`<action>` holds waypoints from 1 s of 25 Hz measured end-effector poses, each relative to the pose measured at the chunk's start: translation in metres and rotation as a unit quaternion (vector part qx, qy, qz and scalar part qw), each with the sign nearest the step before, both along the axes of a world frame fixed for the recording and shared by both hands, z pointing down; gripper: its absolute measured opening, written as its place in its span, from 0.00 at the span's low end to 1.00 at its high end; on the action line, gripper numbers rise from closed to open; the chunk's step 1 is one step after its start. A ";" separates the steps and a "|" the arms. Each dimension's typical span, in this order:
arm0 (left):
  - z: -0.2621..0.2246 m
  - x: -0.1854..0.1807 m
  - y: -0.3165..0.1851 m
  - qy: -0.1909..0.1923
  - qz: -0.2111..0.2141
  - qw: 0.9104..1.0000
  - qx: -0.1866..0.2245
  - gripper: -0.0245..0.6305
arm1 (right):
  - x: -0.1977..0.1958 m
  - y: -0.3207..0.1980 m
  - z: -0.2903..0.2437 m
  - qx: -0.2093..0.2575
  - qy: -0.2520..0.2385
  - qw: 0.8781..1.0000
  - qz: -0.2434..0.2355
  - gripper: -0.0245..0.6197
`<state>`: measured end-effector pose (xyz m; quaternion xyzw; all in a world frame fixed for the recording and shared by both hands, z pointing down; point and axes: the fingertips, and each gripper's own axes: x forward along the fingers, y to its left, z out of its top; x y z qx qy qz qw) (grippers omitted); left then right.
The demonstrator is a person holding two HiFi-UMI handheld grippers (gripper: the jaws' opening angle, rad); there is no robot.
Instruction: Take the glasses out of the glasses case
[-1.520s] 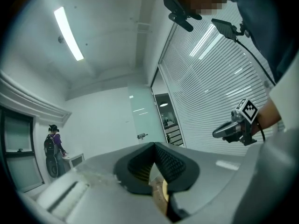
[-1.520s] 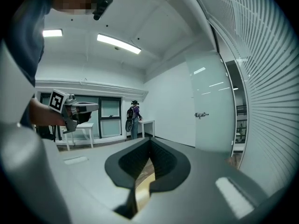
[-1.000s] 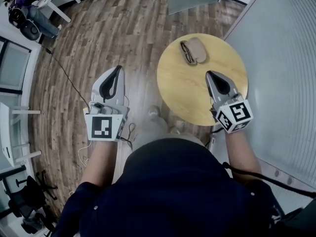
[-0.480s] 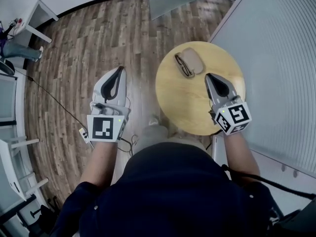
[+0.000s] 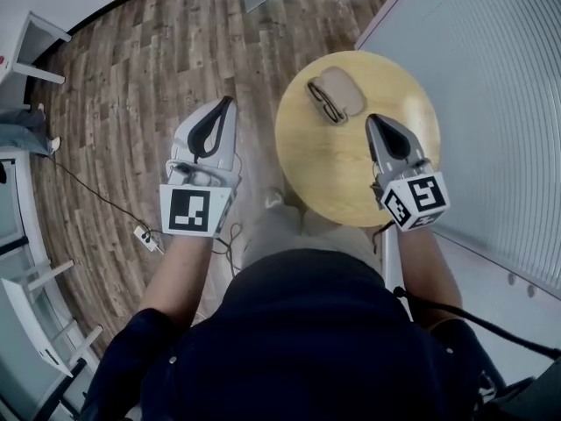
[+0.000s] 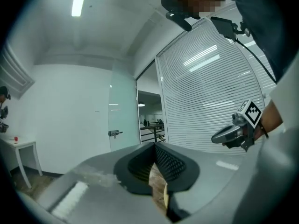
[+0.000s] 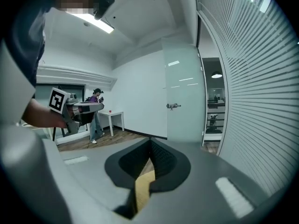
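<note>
A beige oval glasses case [image 5: 343,89] lies at the far side of a round wooden table [image 5: 337,174]. Dark-framed glasses [image 5: 321,101] rest along the case's left edge; I cannot tell whether they sit in an open half. My right gripper [image 5: 371,120] hovers over the table, a short way nearer than the case, jaws together and empty. Left of the table, above the floor, my left gripper [image 5: 229,102] is shut and empty too. Neither gripper view shows the case; the left gripper [image 6: 154,146] and the right gripper [image 7: 150,141] each see the other gripper across the room.
A wall of white blinds [image 5: 491,103] runs close along the table's right side. Wooden floor [image 5: 149,86] lies to the left, with a cable and small plug [image 5: 145,235] on it. A white table leg [image 5: 35,38] stands far left. A person [image 7: 96,115] stands by a distant white table.
The view has swung, so table and case sit a little higher in it. My left gripper has shifted forward and slightly toward the table. The right gripper stays over the table's near part.
</note>
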<state>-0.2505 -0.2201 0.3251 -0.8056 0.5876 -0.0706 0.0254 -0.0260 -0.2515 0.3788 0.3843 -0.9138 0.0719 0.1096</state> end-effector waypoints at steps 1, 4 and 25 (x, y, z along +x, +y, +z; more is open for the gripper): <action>0.002 0.003 -0.005 0.003 0.002 1.000 0.000 0.05 | 0.000 -0.003 0.003 -0.003 0.001 1.000 0.000 0.05; 0.003 0.014 -0.026 0.016 0.006 1.000 0.013 0.05 | 0.004 -0.024 0.013 -0.009 0.002 1.000 -0.002 0.05; 0.106 0.021 -0.108 -0.016 -0.005 0.999 -0.047 0.05 | -0.010 -0.114 0.143 -0.092 -0.016 0.996 -0.016 0.05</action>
